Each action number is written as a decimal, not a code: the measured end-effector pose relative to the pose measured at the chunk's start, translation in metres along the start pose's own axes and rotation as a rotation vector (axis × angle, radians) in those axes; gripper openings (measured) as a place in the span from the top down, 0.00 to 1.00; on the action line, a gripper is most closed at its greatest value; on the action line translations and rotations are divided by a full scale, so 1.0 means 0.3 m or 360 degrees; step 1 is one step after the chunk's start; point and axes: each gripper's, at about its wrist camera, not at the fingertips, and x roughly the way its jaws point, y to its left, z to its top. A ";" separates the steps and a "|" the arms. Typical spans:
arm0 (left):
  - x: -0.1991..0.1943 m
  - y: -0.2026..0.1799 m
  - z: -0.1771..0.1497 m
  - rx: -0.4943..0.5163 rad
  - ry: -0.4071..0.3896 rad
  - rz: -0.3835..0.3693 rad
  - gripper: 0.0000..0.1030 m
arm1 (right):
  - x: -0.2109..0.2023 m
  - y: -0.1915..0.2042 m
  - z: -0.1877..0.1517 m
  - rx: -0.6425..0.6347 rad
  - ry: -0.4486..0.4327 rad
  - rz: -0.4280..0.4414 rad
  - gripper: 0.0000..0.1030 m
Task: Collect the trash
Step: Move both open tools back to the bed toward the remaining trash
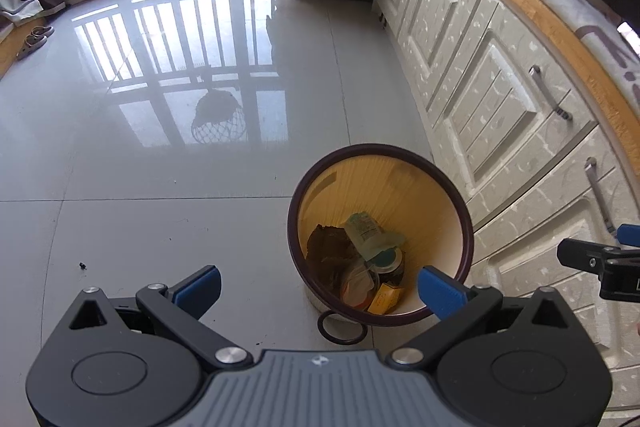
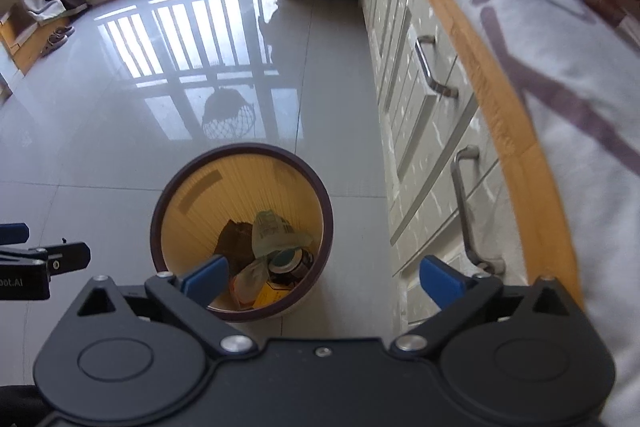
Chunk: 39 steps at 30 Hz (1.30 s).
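The right claw (image 2: pixel 322 285) is wide apart and holds nothing. The left claw (image 1: pixel 318 285) is too. The trash bin (image 2: pixel 168 195) sits below, nearer the right claw.

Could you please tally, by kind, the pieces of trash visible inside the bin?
Inside the bin, as far as both views show:
Brown crumpled paper: 1
Pale green printed pouch: 1
Round tin with teal lid: 1
Yellow carton: 1
Clear plastic wrapper: 1
Total: 5; anything buried underneath cannot be seen.
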 end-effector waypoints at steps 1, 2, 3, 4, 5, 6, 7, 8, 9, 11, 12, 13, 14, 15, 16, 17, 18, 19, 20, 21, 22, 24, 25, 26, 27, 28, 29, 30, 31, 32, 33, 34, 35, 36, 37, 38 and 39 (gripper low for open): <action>-0.013 -0.001 -0.003 0.0001 -0.0009 0.0001 0.00 | -0.015 0.001 0.000 0.0000 -0.0015 -0.0002 0.00; -0.028 -0.003 -0.006 0.0004 -0.0023 0.0003 0.00 | -0.030 0.000 0.000 0.0001 -0.0031 -0.0001 0.00; -0.045 -0.003 -0.009 0.0003 -0.0037 0.0003 0.00 | -0.043 0.001 0.000 0.0001 -0.0047 0.0002 0.00; -0.061 -0.002 -0.009 -0.0003 -0.0052 0.0001 0.00 | -0.061 0.002 0.000 0.0001 -0.0064 0.0008 0.00; -0.081 0.001 -0.010 -0.0010 -0.0068 -0.0005 0.00 | -0.079 0.004 0.000 -0.0001 -0.0081 0.0015 0.00; -0.101 0.001 -0.011 -0.0016 -0.0089 -0.0009 0.00 | -0.094 0.006 -0.003 -0.0006 -0.0094 0.0016 0.00; -0.119 0.003 -0.011 -0.0018 -0.0108 -0.0011 0.00 | -0.112 0.009 -0.005 -0.0013 -0.0110 0.0015 0.00; -0.139 0.004 -0.011 -0.0019 -0.0129 -0.0011 0.00 | -0.127 0.010 -0.009 -0.0018 -0.0128 0.0012 0.00; -0.159 0.004 -0.011 -0.0020 -0.0153 -0.0011 0.00 | -0.145 0.011 -0.011 -0.0021 -0.0148 0.0010 0.00; -0.206 0.002 -0.013 -0.0023 -0.0210 -0.0022 0.00 | -0.183 0.016 -0.014 -0.0032 -0.0186 0.0000 0.00; -0.226 -0.003 -0.010 -0.0025 -0.0236 -0.0027 0.00 | -0.200 0.015 -0.017 -0.0041 -0.0205 -0.0008 0.00; -0.245 -0.005 -0.010 -0.0025 -0.0260 -0.0030 0.00 | -0.222 0.012 -0.018 -0.0042 -0.0228 -0.0013 0.00; -0.267 -0.010 -0.011 -0.0022 -0.0287 -0.0035 0.00 | -0.239 0.009 -0.017 -0.0040 -0.0245 -0.0012 0.00; -0.284 -0.017 -0.010 -0.0019 -0.0311 -0.0041 0.00 | -0.259 0.002 -0.019 -0.0037 -0.0267 -0.0008 0.00; -0.301 -0.022 -0.010 -0.0015 -0.0336 -0.0050 0.00 | -0.275 -0.006 -0.017 -0.0025 -0.0284 -0.0006 0.00; -0.321 -0.029 -0.010 -0.0012 -0.0364 -0.0063 0.00 | -0.288 -0.012 -0.017 -0.0016 -0.0299 -0.0006 0.00; -0.339 -0.037 -0.012 -0.0009 -0.0388 -0.0077 0.00 | -0.305 -0.021 -0.018 -0.0010 -0.0319 -0.0006 0.00; -0.353 -0.043 -0.011 -0.0006 -0.0408 -0.0089 0.00 | -0.322 -0.029 -0.018 -0.0002 -0.0341 -0.0009 0.00; -0.369 -0.050 -0.010 -0.0002 -0.0428 -0.0099 0.00 | -0.338 -0.037 -0.018 0.0002 -0.0361 -0.0012 0.00; -0.384 -0.061 -0.008 0.0004 -0.0450 -0.0107 0.00 | -0.357 -0.050 -0.018 0.0006 -0.0387 -0.0015 0.00; -0.396 -0.069 -0.006 0.0010 -0.0469 -0.0114 0.00 | -0.375 -0.062 -0.018 0.0012 -0.0412 -0.0018 0.00; -0.423 -0.087 -0.001 0.0023 -0.0514 -0.0129 0.00 | -0.402 -0.089 -0.024 0.0027 -0.0458 -0.0029 0.00; -0.434 -0.098 0.002 0.0029 -0.0534 -0.0137 0.00 | -0.422 -0.105 -0.024 0.0034 -0.0489 -0.0039 0.00; -0.444 -0.110 0.005 0.0035 -0.0552 -0.0146 0.00 | -0.436 -0.122 -0.025 0.0038 -0.0513 -0.0044 0.00; -0.456 -0.127 0.008 0.0045 -0.0574 -0.0157 0.00 | -0.453 -0.139 -0.025 0.0044 -0.0540 -0.0051 0.00; -0.465 -0.142 0.012 0.0052 -0.0594 -0.0165 0.00 | -0.472 -0.158 -0.025 0.0049 -0.0569 -0.0059 0.00; -0.475 -0.155 0.016 0.0055 -0.0621 -0.0170 0.00 | -0.491 -0.180 -0.026 0.0059 -0.0598 -0.0066 0.00; -0.488 -0.170 0.018 0.0057 -0.0649 -0.0178 0.00 | -0.507 -0.197 -0.027 0.0070 -0.0622 -0.0068 0.00; -0.499 -0.182 0.023 0.0059 -0.0671 -0.0191 0.00 | -0.524 -0.219 -0.028 0.0085 -0.0650 -0.0071 0.00; -0.511 -0.195 0.028 0.0064 -0.0694 -0.0203 0.00 | -0.539 -0.239 -0.028 0.0096 -0.0677 -0.0077 0.00; -0.524 -0.211 0.032 0.0072 -0.0719 -0.0212 0.00 | -0.555 -0.261 -0.030 0.0107 -0.0707 -0.0086 0.00; -0.533 -0.227 0.038 0.0080 -0.0741 -0.0221 0.00 | -0.569 -0.283 -0.031 0.0120 -0.0734 -0.0100 0.00; -0.540 -0.245 0.047 0.0090 -0.0762 -0.0230 0.00 | -0.580 -0.308 -0.032 0.0135 -0.0760 -0.0114 0.00; -0.551 -0.268 0.056 0.0106 -0.0786 -0.0244 0.00 | -0.594 -0.334 -0.034 0.0151 -0.0790 -0.0132 0.00; -0.558 -0.288 0.064 0.0122 -0.0805 -0.0253 0.00 | -0.605 -0.355 -0.037 0.0161 -0.0814 -0.0151 0.00; -0.564 -0.306 0.069 0.0136 -0.0825 -0.0262 0.00 | -0.614 -0.379 -0.037 0.0170 -0.0841 -0.0176 0.00; -0.568 -0.333 0.079 0.0152 -0.0847 -0.0274 0.00 | -0.623 -0.400 -0.041 0.0177 -0.0870 -0.0202 0.00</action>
